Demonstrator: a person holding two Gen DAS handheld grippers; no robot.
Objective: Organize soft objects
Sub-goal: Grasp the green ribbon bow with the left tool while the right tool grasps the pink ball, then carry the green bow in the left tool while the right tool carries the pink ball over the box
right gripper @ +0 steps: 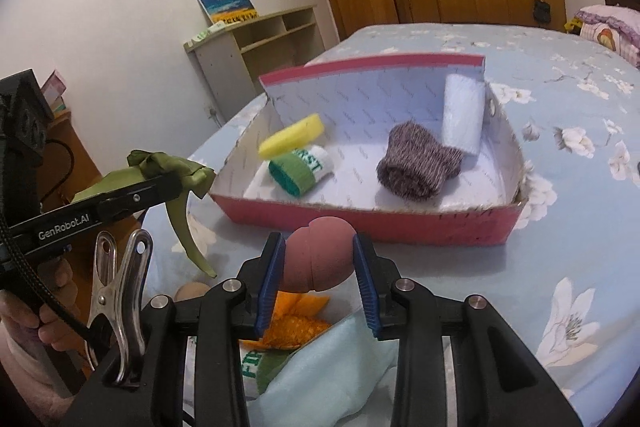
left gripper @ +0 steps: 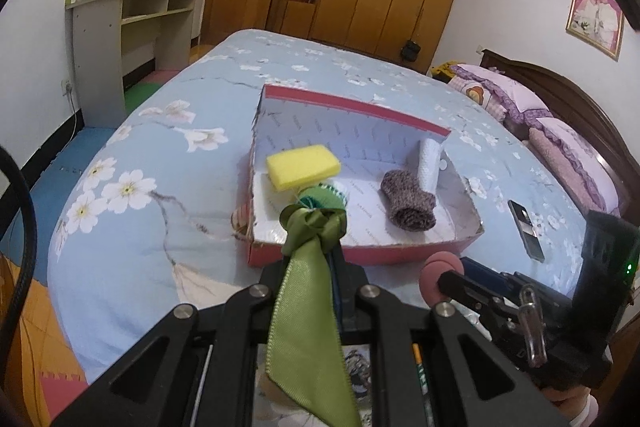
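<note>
A pink cardboard box (left gripper: 360, 255) (right gripper: 400, 227) lies on the bed. In it are a yellow sponge (left gripper: 303, 166) (right gripper: 291, 135), a white-and-green sock (right gripper: 296, 173), a purple knitted sock (left gripper: 408, 201) (right gripper: 416, 167) and a white roll (left gripper: 430, 165) (right gripper: 462, 113). My left gripper (left gripper: 316, 227) (right gripper: 180, 179) is shut on a green ribbon bow (left gripper: 308, 299) (right gripper: 168, 171), held in the air just before the box's near wall. My right gripper (right gripper: 320, 259) (left gripper: 440, 279) is shut on a pink puff (right gripper: 318, 255) (left gripper: 436, 273), just short of the box.
Under the right gripper lie an orange cloth (right gripper: 294, 323), a light blue cloth (right gripper: 332, 375) and a second white-and-green sock (right gripper: 260, 367). A dark phone (left gripper: 526, 229) lies on the bed right of the box. Pillows (left gripper: 500, 95) are at the headboard.
</note>
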